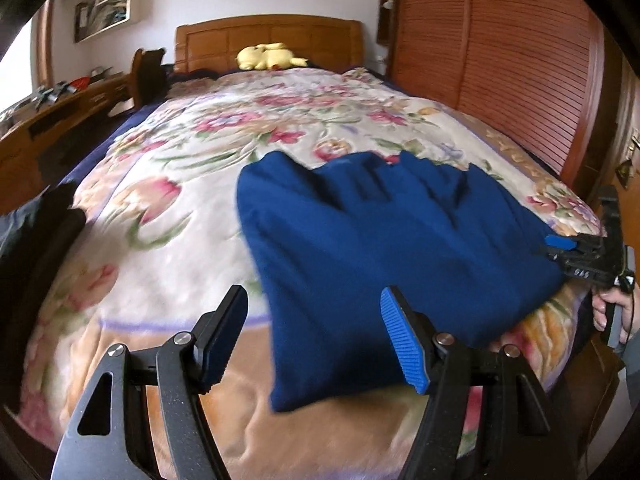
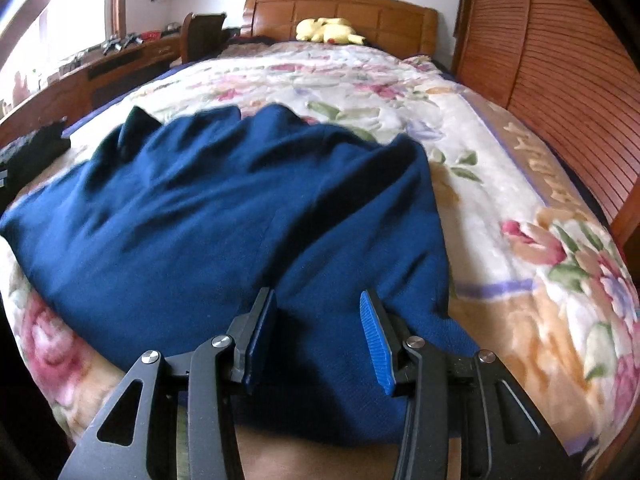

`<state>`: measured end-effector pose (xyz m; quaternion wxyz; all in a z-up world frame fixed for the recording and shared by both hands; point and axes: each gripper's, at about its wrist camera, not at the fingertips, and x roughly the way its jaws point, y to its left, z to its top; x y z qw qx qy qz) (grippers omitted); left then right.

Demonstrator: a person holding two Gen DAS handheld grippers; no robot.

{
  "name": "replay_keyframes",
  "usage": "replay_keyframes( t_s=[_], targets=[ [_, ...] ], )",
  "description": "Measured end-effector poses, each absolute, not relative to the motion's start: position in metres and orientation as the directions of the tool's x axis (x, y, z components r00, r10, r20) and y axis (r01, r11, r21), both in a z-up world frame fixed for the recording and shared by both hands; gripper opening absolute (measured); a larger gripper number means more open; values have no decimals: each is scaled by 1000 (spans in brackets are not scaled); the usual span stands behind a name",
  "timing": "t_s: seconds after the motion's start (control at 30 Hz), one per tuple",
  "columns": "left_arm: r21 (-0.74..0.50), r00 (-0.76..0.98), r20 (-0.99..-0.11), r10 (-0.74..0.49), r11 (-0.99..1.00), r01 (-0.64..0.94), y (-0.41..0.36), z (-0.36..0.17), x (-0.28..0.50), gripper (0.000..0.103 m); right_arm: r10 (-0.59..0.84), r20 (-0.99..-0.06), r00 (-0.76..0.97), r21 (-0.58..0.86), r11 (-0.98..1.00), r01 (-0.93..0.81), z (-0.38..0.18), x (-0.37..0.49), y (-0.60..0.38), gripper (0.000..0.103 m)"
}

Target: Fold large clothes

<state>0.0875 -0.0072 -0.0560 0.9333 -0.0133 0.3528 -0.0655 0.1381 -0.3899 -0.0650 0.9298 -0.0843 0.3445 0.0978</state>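
Left wrist view: left tool (image 1: pixel 314 340) spread wide, nothing between its pads, poised over the near left corner of the garment (image 1: pixel 380 248). Right wrist view: right tool (image 2: pixel 318 336) part spread, blue cloth between its pads; whether they pinch it cannot be told. Garment lies rumpled on the near half of the bed (image 2: pixel 520 220). Plush toy (image 1: pixel 270 56) at the far headboard (image 1: pixel 268 36).

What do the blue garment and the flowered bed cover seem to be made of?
Blue garment: probably a soft knit such as fleece or cotton jersey; matte, with a fine grain and loose, rounded folds.
Flowered bed cover: probably a plush synthetic blanket; its surface looks fuzzy, thick and slightly shiny, with a printed flower pattern.
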Motion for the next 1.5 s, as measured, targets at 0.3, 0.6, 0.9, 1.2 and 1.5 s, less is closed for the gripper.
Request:
replay_keyframes(
  t_s=[0.3,0.6,0.9,1.2,1.5],
  targets=[
    [-108,693,-710,-121,992,63,7,-83,79,70,291,-605,741,-10,928,-373,-50,111,-329,45],
    [-131,679,-723,-130,990,50,19,-92,76,70,310,-651,693,-55,891,-450,-81,110,-278,45],
    [-199,655,-736,-168,980,28,26,-107,75,70,333,-645,687,-28,889,-457,-84,118,-282,45],
    [-203,656,-736,-167,979,22,27,-112,72,70,352,-629,693,-11,888,-461,-90,117,-287,46],
    [-274,651,-720,-240,960,52,26,-110,72,44,368,-620,693,4,885,-466,-92,119,-289,46]
  ],
)
